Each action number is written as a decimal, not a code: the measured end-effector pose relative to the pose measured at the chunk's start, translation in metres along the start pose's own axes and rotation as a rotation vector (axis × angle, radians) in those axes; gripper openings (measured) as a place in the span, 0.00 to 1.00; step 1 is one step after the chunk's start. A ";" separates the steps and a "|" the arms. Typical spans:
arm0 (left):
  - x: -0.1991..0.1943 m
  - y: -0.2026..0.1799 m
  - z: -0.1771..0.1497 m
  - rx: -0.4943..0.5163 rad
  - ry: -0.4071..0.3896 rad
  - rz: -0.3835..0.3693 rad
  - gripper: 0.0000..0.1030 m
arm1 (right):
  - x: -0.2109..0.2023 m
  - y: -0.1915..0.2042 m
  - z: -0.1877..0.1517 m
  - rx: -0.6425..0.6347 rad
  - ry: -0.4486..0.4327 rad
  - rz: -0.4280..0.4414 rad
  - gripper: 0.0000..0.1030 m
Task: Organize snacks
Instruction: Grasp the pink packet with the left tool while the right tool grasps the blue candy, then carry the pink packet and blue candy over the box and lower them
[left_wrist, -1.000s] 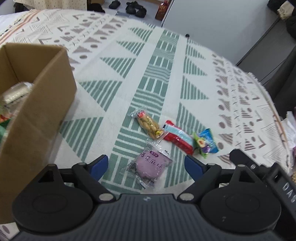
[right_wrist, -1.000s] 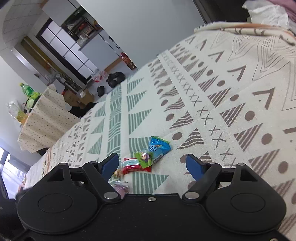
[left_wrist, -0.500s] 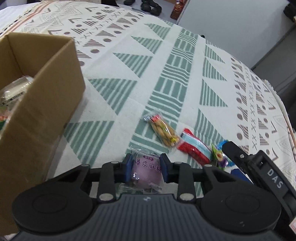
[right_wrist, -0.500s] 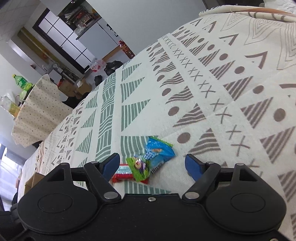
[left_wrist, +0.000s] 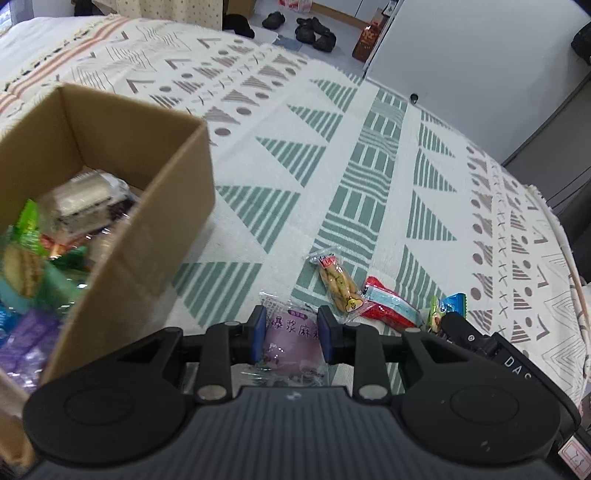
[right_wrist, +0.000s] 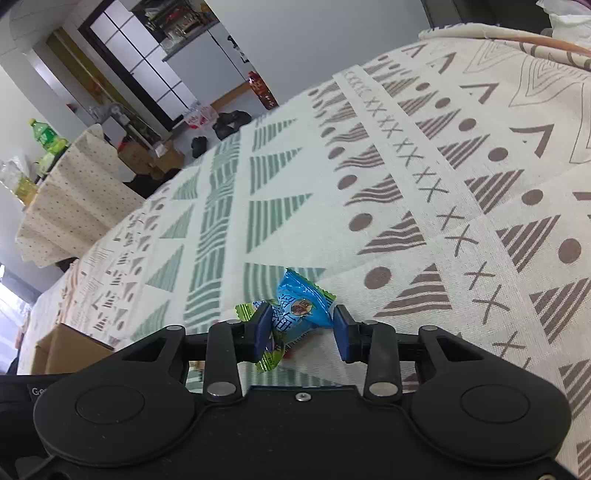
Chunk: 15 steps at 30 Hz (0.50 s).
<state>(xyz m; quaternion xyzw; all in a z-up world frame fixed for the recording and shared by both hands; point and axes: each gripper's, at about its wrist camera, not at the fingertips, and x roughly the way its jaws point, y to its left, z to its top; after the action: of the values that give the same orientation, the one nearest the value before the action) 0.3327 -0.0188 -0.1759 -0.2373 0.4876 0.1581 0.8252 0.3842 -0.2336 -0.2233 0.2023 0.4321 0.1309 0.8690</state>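
A bed with a patterned cover (left_wrist: 362, 192) holds a brown cardboard box (left_wrist: 155, 240) full of snacks. Near it lie a yellow snack pack (left_wrist: 338, 282), a red pack (left_wrist: 389, 306), a blue pack (right_wrist: 304, 302) and a green one (right_wrist: 248, 309).

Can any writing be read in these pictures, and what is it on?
"爆浆麻", last character hidden: purple snack packet in the left gripper.
"DAS", cut off: black right gripper body.
Blue candy wrapper, yellow biscuit packet, red-and-blue packet: print too small to read.
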 end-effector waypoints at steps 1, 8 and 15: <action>-0.006 0.001 0.000 0.001 -0.009 -0.003 0.28 | -0.003 0.002 0.001 -0.003 -0.008 0.007 0.33; -0.049 0.009 0.007 0.000 -0.084 -0.031 0.28 | -0.034 0.015 0.003 0.005 -0.070 0.055 0.30; -0.086 0.023 0.008 -0.012 -0.143 -0.046 0.28 | -0.060 0.045 -0.003 -0.042 -0.113 0.104 0.26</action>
<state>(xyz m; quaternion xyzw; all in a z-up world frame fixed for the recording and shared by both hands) 0.2863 0.0025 -0.1020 -0.2414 0.4209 0.1583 0.8599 0.3437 -0.2174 -0.1627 0.2132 0.3685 0.1734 0.8881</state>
